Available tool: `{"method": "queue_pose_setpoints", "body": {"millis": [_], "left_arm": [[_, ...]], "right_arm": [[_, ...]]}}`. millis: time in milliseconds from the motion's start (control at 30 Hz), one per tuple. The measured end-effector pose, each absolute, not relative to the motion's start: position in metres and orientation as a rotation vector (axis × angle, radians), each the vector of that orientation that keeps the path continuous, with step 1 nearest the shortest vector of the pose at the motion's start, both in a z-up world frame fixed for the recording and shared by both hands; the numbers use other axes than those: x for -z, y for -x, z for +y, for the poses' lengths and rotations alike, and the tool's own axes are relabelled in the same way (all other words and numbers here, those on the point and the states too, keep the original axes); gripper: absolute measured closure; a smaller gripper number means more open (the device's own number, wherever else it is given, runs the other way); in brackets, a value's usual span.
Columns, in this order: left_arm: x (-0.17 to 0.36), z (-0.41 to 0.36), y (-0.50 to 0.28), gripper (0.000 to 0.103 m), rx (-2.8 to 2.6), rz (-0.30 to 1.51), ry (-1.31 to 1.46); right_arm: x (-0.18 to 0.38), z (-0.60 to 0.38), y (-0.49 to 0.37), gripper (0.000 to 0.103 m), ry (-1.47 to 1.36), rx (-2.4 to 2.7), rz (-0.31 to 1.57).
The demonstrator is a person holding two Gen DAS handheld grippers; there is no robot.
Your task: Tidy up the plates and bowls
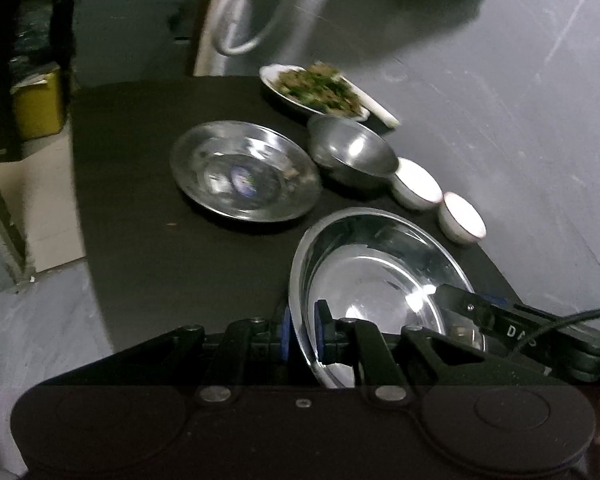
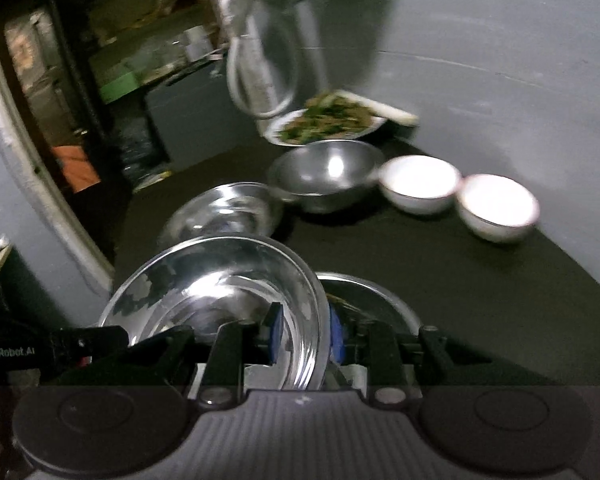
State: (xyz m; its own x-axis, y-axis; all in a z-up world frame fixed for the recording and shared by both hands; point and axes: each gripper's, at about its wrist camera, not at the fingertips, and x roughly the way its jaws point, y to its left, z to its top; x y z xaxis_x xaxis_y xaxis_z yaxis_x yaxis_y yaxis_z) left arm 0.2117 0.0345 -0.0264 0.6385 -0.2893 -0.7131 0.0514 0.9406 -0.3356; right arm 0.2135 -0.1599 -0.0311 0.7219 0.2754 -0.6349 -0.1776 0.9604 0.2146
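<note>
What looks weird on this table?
The far plate holds food, while the steel plate, steel bowl and white bowls beside it look empty. Nothing looks spilled or broken.

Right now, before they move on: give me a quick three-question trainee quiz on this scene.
1. How many white bowls stand on the table?
2. True or false: the steel bowl stands between the plate of food and the white bowls.
3. The left gripper is shut on: A) the rim of a steel plate; B) a white bowl; C) the plate of food.

Key: 1) two; 2) true; 3) A.
</note>
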Motion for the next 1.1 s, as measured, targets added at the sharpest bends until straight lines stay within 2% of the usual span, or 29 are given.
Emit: {"method": "queue_pose_setpoints", "body": {"millis": [500,633,1100], "left_arm": [[0.045,-0.007,-0.237,0.09,0.206,0.9,0.154],[0.045,-0.013,-0.239,0.088,0.196,0.898,0.11],[0.044,-0.017,-0.234,0.087,0.154,0.898,0.117]], "right_arm": [[0.055,-0.194,-0.198,0.073,-0.172,-0.115,0.719],[0.058,-0.191,-0.196,0.069,-0.136,-0.1,0.709],[0.061,-0.176,-0.193,0.063,-0.022,-0.102,0.691]]}}
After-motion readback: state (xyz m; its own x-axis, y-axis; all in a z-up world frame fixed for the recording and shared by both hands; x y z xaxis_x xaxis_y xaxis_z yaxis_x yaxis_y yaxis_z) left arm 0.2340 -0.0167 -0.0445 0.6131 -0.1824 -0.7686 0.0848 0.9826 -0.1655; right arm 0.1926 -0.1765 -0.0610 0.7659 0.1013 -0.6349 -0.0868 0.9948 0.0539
